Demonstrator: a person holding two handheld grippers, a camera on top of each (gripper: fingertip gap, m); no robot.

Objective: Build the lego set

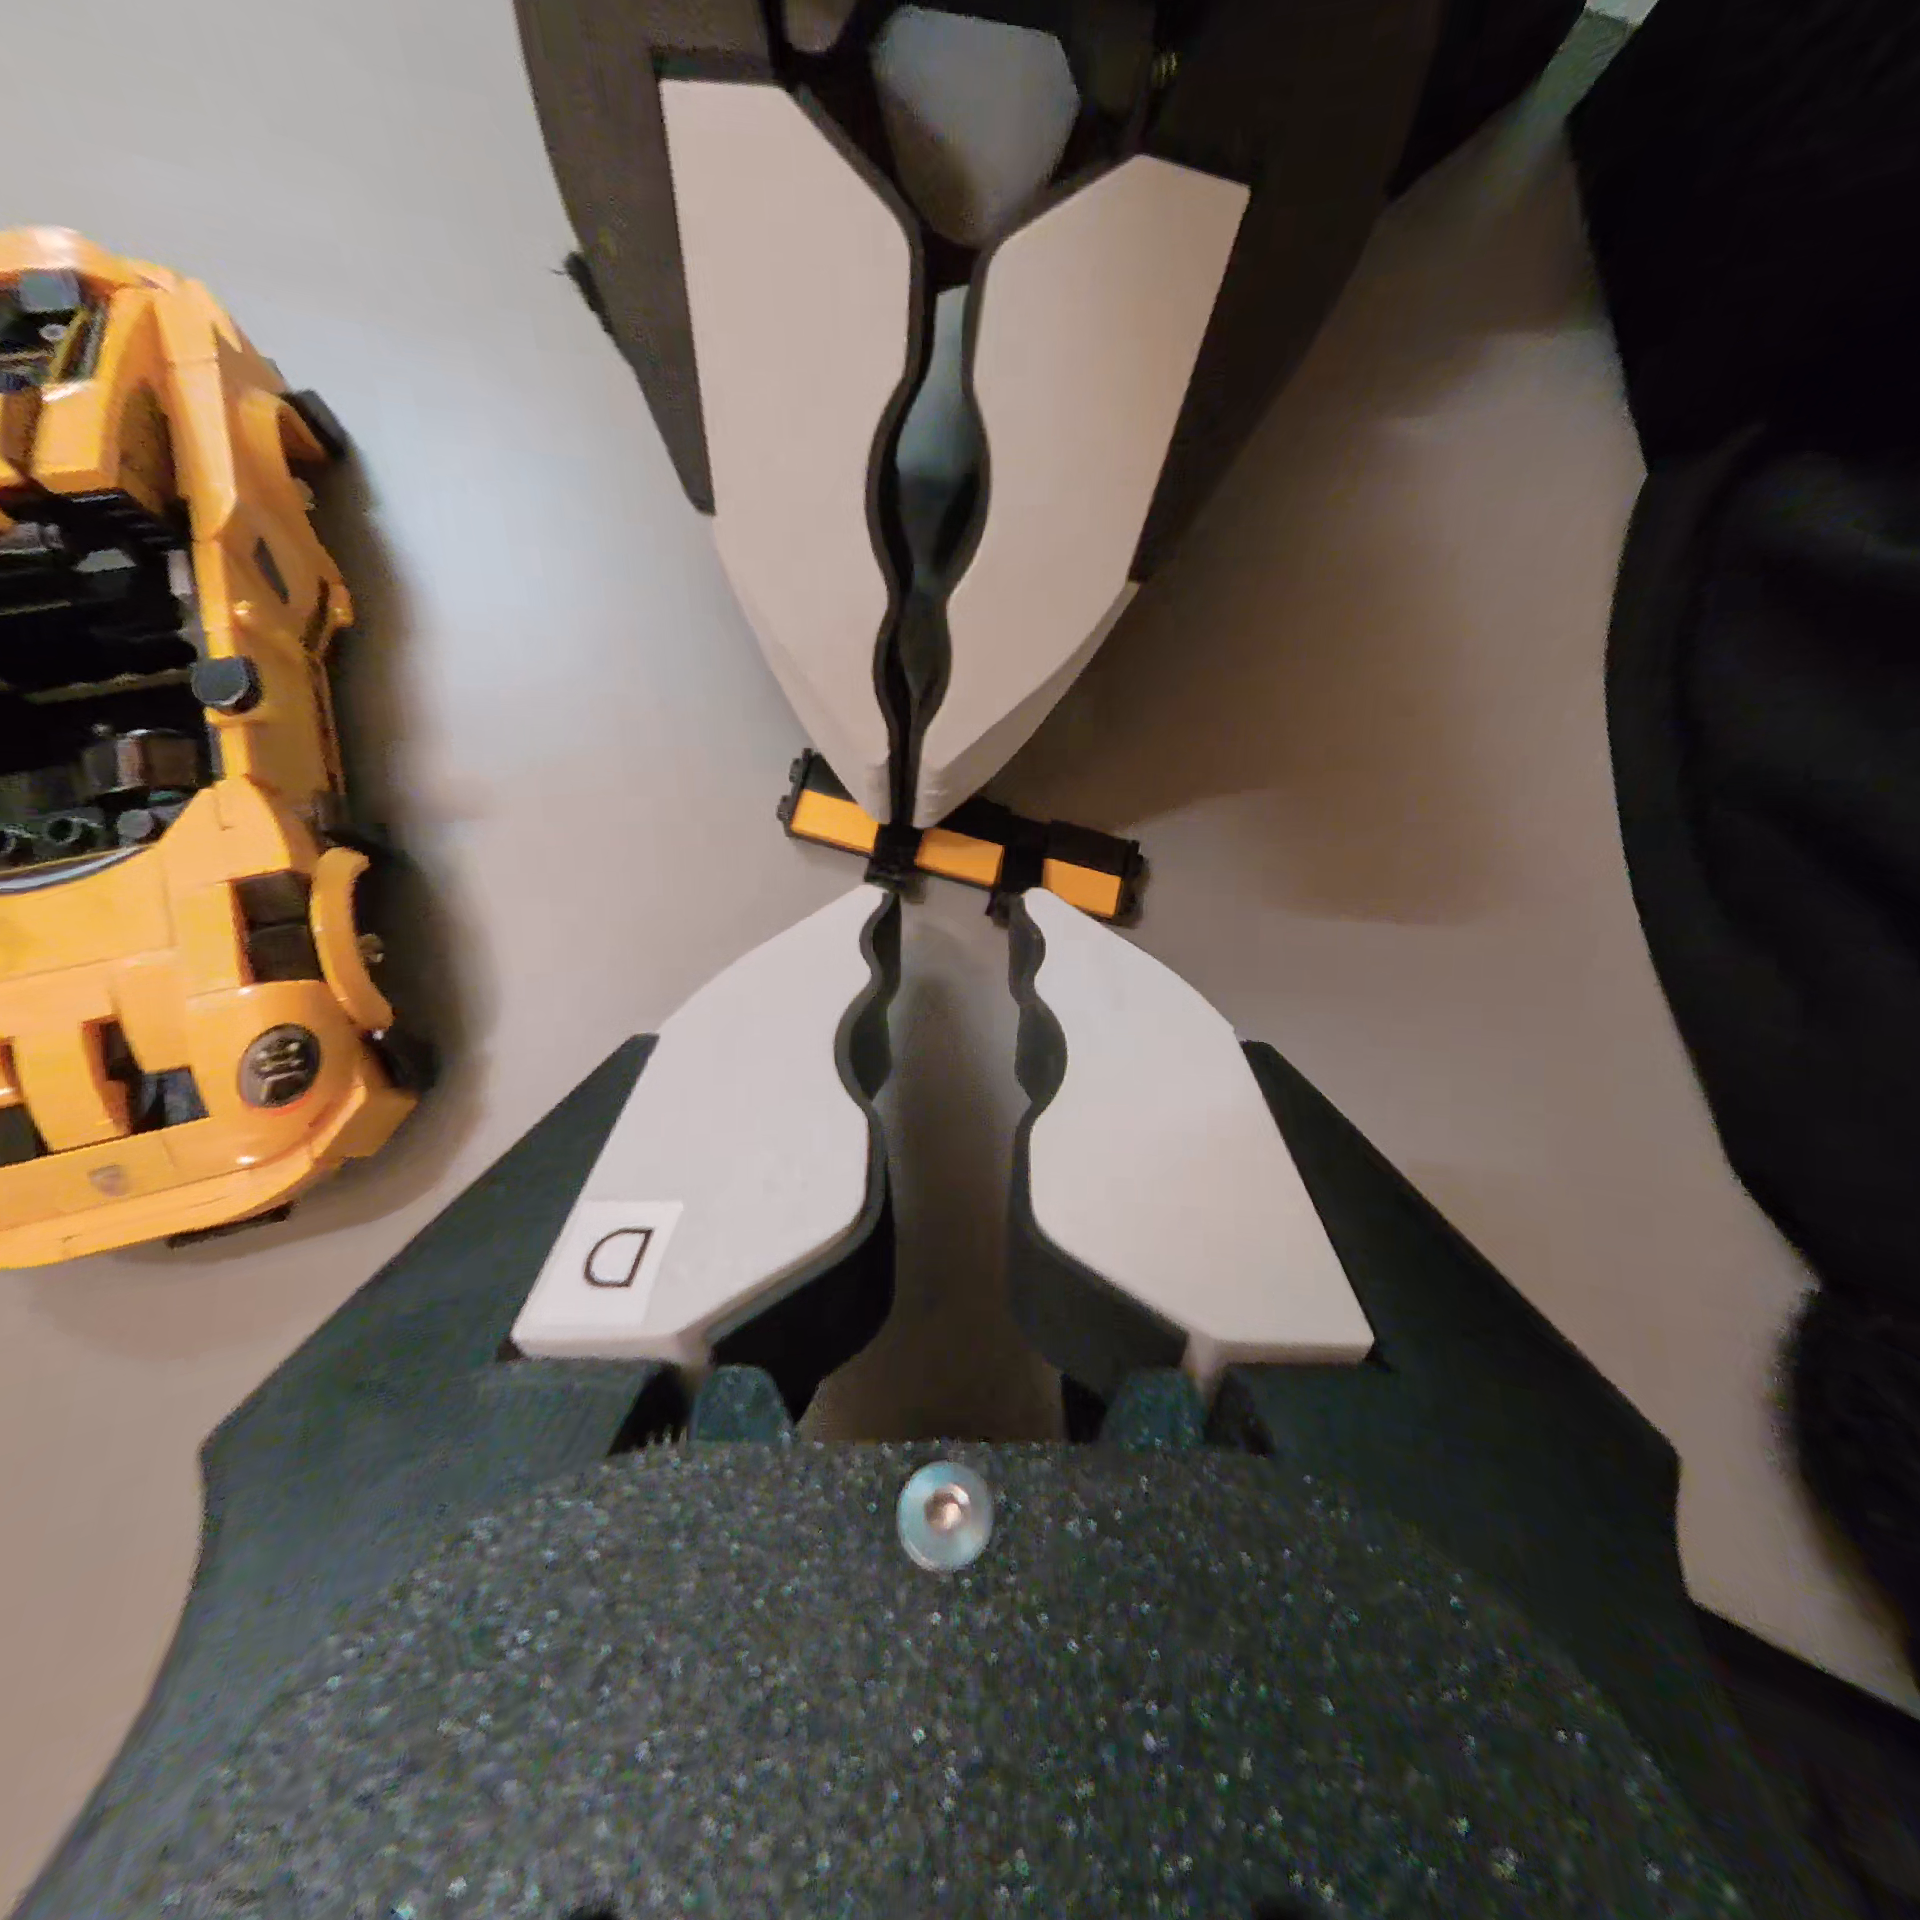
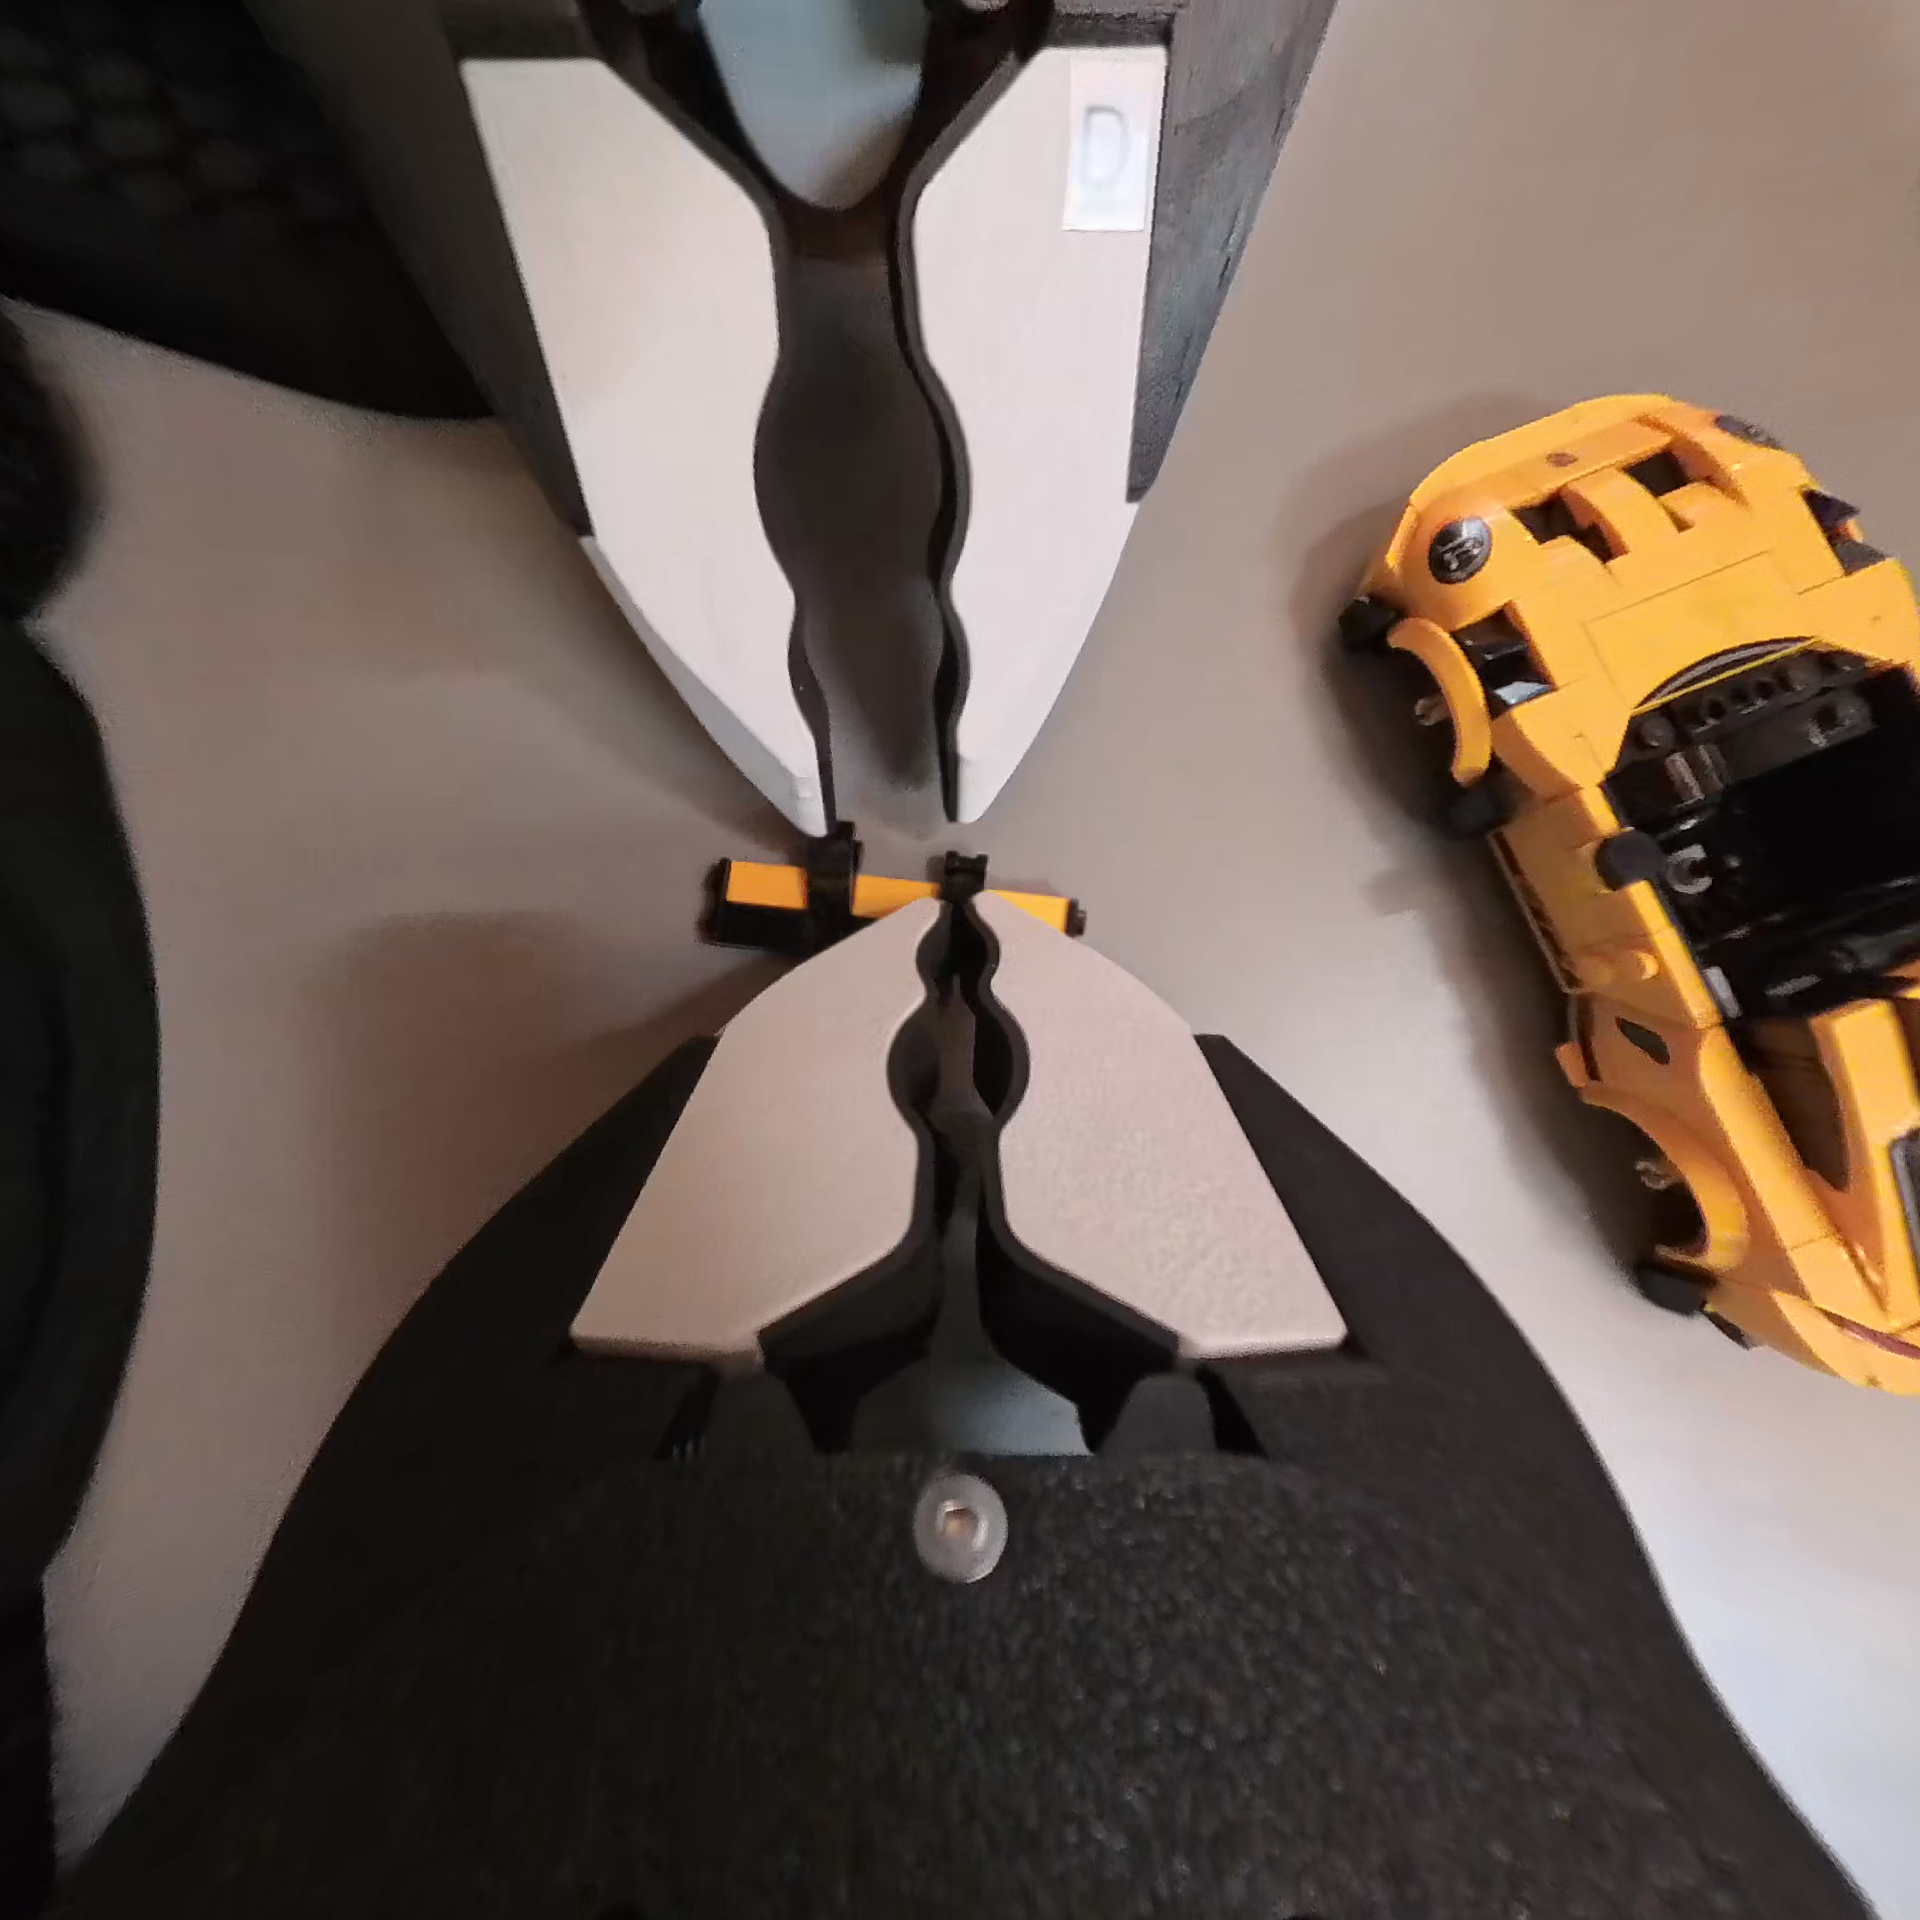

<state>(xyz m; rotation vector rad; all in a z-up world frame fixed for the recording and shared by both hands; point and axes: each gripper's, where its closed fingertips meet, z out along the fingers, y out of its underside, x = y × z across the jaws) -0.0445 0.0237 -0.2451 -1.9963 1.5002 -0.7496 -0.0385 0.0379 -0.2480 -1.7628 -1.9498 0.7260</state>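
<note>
Pinching the small yellow-and-black lego spoiler bar (image 1: 961,854) at centre, the right gripper (image 2: 954,909) is clamped shut while the left gripper (image 1: 951,899) stands parted, risking a twist-out; the yellow lego car (image 1: 177,748) sits at nine o'clock.

yellow car (image 1: 177,748) aside, bare table (image 1: 540,727) between

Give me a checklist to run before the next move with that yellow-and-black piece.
1. Right gripper shut on the piece: ok.
2. Left gripper clamped on the piece: not ok; its jaws stand apart, tips at the black clips.
3. Piece lifted off the table: cannot tell.
4. Car apart from both grippers: ok; it lies off to the side.
5. Mounting spot on the car identified: cannot tell.
</note>
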